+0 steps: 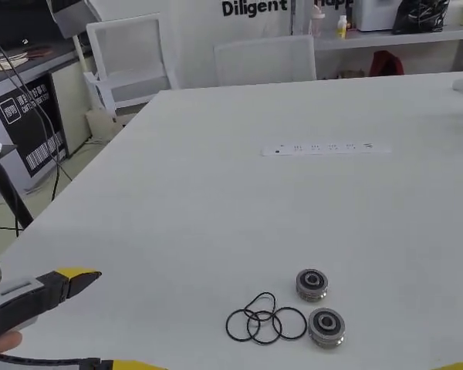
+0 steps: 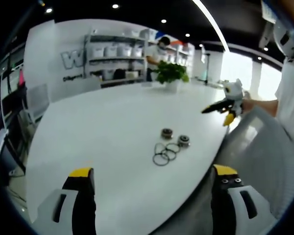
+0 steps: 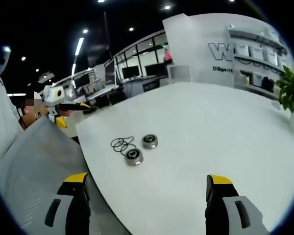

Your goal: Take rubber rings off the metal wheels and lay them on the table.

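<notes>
Left tongs (image 2: 153, 172) are spread wide with nothing in them, at the near-left corner of the table (image 1: 216, 193). Right tongs (image 3: 147, 179) are also spread and empty, well back from the parts. Rings (image 1: 264, 317) lie flat on the table in a loose overlapping bunch near the front edge. Near wheel (image 1: 326, 326) is right beside the bunch; I can't tell if they touch. Far wheel (image 1: 312, 284) is just behind it, a small gap between them.
</notes>
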Available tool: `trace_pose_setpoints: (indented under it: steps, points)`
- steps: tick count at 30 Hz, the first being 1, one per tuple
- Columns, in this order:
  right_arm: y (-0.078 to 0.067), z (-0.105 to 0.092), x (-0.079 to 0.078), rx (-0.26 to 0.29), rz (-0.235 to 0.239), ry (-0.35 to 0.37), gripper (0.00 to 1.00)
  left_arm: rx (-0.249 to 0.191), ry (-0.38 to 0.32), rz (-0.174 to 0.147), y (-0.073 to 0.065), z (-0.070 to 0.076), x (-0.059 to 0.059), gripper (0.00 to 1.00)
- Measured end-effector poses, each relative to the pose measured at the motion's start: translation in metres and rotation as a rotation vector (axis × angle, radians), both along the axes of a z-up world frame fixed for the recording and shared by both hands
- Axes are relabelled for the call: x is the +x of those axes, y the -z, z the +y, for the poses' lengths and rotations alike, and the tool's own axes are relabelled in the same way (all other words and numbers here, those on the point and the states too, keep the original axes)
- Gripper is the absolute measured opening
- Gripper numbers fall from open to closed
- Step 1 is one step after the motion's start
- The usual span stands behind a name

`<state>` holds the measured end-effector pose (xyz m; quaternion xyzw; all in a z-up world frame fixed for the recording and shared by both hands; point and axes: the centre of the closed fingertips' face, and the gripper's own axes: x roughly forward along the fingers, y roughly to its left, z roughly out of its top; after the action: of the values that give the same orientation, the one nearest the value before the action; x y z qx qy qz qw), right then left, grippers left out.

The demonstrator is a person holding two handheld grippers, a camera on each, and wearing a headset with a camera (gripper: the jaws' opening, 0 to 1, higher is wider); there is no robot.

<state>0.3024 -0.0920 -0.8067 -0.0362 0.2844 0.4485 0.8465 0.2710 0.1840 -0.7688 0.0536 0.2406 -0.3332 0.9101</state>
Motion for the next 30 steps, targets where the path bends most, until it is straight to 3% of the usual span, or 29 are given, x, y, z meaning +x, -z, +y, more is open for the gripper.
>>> trace_pose_setpoints:
  steps: [14, 26, 30]
  points:
    - [0.026, -0.009, -0.009, -0.058, 0.059, 0.019, 0.99, 0.011, -0.022, 0.043, 0.017, 0.003, -0.002, 1.00]
    - [0.032, -0.007, -0.021, -0.077, 0.079, 0.012, 0.96, 0.017, -0.032, 0.048, 0.020, 0.002, -0.008, 1.00]
    - [0.030, -0.007, -0.024, -0.083, 0.073, 0.004, 0.96, 0.022, -0.045, 0.066, 0.024, 0.004, -0.010, 1.00]
